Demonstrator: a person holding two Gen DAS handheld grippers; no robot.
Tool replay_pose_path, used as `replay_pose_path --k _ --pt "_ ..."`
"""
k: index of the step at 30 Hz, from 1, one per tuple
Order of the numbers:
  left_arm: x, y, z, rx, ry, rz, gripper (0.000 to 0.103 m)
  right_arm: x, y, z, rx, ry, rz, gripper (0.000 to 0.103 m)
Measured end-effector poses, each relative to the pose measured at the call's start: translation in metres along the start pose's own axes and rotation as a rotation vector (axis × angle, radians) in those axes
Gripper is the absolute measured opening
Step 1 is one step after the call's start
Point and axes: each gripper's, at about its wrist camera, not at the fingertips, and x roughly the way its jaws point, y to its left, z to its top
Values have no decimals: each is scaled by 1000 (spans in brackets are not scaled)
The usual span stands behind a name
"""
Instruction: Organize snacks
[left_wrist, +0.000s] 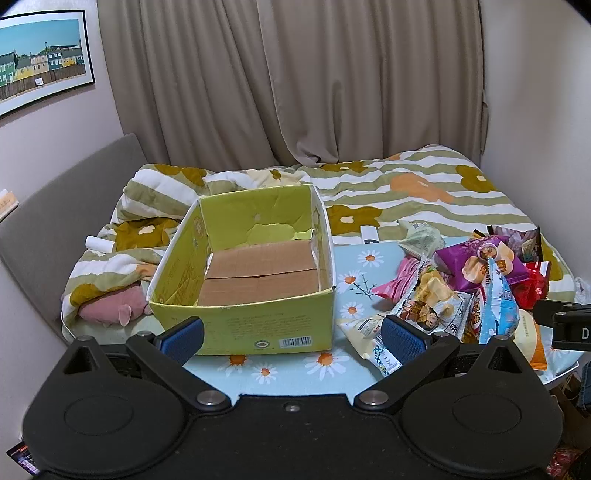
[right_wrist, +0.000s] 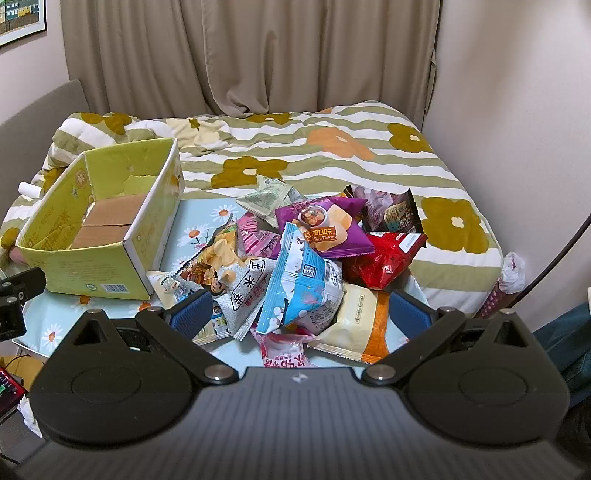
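- Leftmost, a pink plush toy (left_wrist: 110, 308) is seen beside the empty yellow-green cardboard box (left_wrist: 243, 325).
- Both the left gripper (left_wrist: 291, 338) and right gripper (right_wrist: 299, 314) are held wide open, grasping nothing.
- Rightward, the snack packets (right_wrist: 306, 258) are piled on the daisy-print tabletop (left_wrist: 295, 365).

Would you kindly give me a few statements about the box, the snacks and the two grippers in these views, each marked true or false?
1. The green cardboard box holds no snacks. True.
2. The snack pile lies to the left of the box. False: it lies to the box's right, on the daisy-print tabletop.
3. The right gripper is clamped on the red packet. False: its jaws are open and hold nothing.
4. The left gripper is open in front of the box. True.
5. A purple packet sits on top of the pile. True.
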Motion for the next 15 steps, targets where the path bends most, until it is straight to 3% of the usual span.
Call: replay_pose_path --k 11,15 --pt "6 5 3 16 13 -10 103 -4 0 -1 13 1 -3 103" --pt "14 7 8 17 39 -50 103 -3 0 0 40 14 0 103"
